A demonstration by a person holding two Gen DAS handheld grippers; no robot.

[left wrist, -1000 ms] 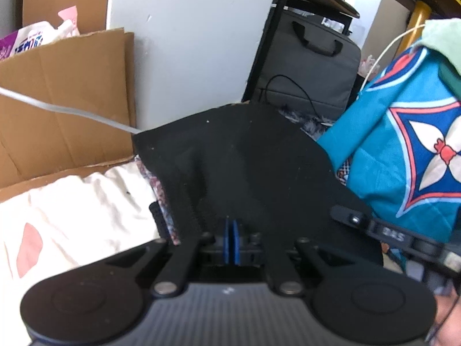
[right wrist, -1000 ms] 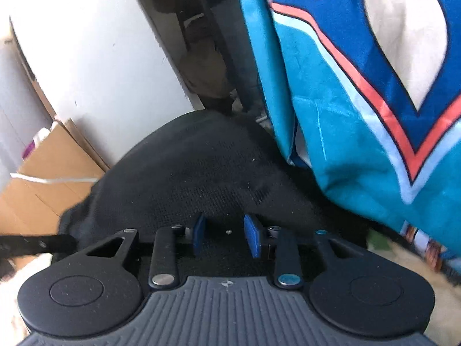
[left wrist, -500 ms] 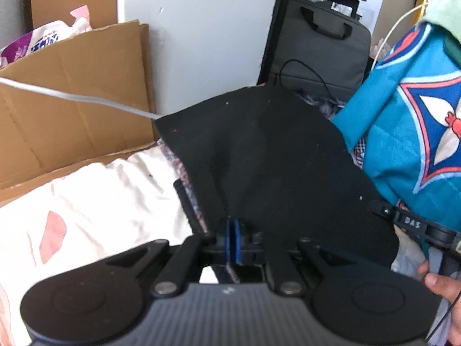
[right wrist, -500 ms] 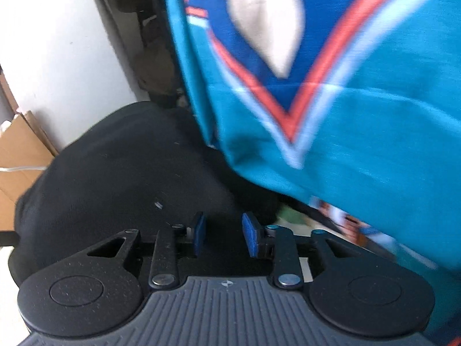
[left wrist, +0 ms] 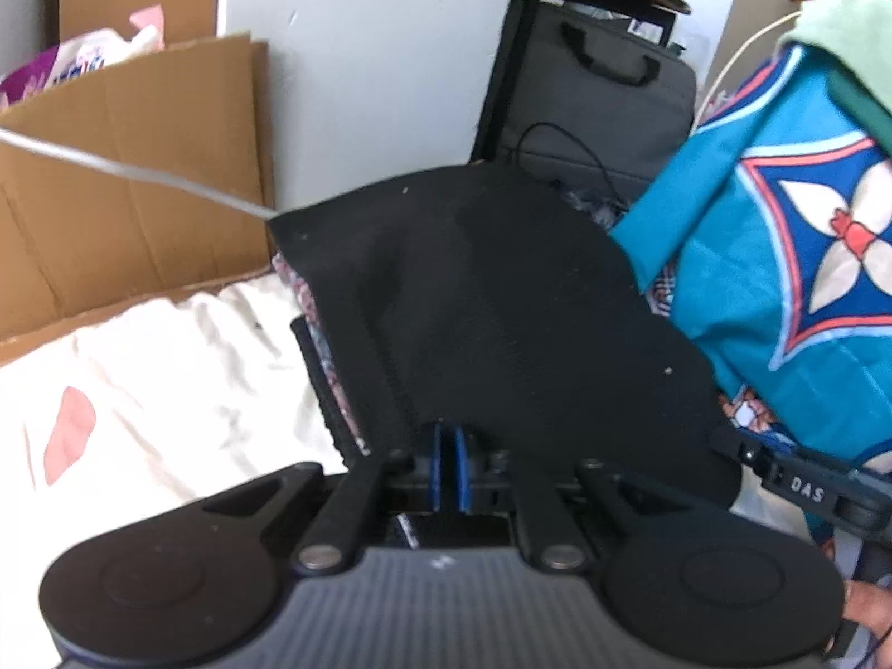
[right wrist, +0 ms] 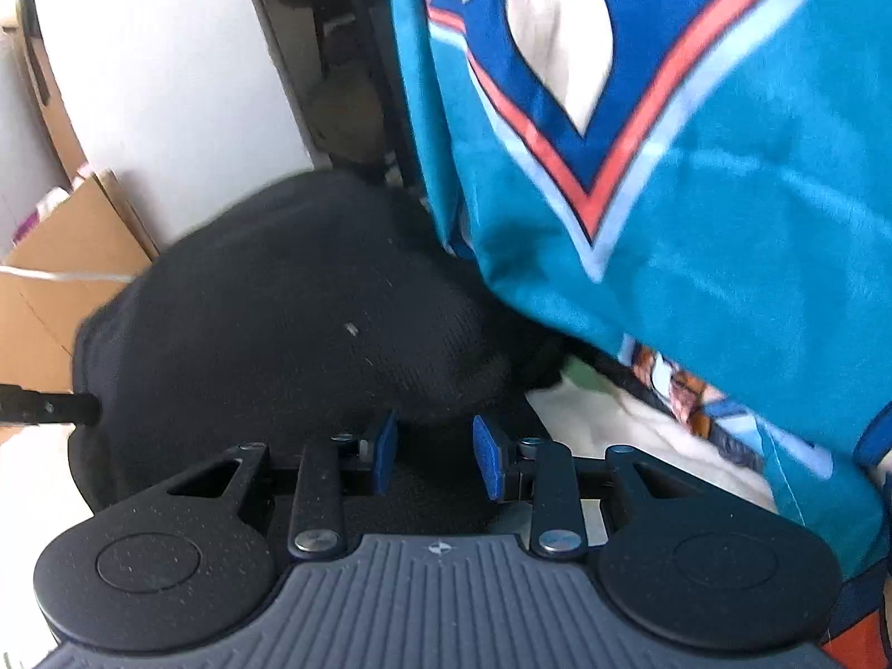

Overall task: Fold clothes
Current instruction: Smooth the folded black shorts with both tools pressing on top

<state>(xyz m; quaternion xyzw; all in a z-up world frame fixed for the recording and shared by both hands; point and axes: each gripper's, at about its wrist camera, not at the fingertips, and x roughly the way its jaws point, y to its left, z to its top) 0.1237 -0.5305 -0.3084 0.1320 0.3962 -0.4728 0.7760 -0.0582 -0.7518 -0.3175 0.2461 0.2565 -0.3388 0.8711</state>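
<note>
Two blue rubber pads of the left gripper (left wrist: 446, 465) are pressing together on the near hem of a black knitted garment (left wrist: 502, 301), pinching it so the cloth is fanning out ahead in a broad, rounded sheet flecked with pale lint. To that gripper's left, a ribbed black edge and a strip of patterned fabric are showing under the garment's side, lying on a crumpled cream bedsheet with a pink patch (left wrist: 139, 390), which is leaving soft open room on that side. Just right of the garment, a teal cloth printed with blue, red and white diamonds (left wrist: 780, 256) is crowding in and overlapping its edge.

From the right wrist, the right gripper (right wrist: 435, 454) is standing spread, its blue pads apart with the garment (right wrist: 279, 323) bulging in a fuzzy mound just ahead of them and dark knit lying beneath; the teal cloth (right wrist: 697, 195) is hanging close on its right.

Farther off, only the left view is showing flattened brown cardboard (left wrist: 128, 184), a white wall panel (left wrist: 362, 67) and a grey fabric bag with handles (left wrist: 602, 111) under a black-framed desk.
</note>
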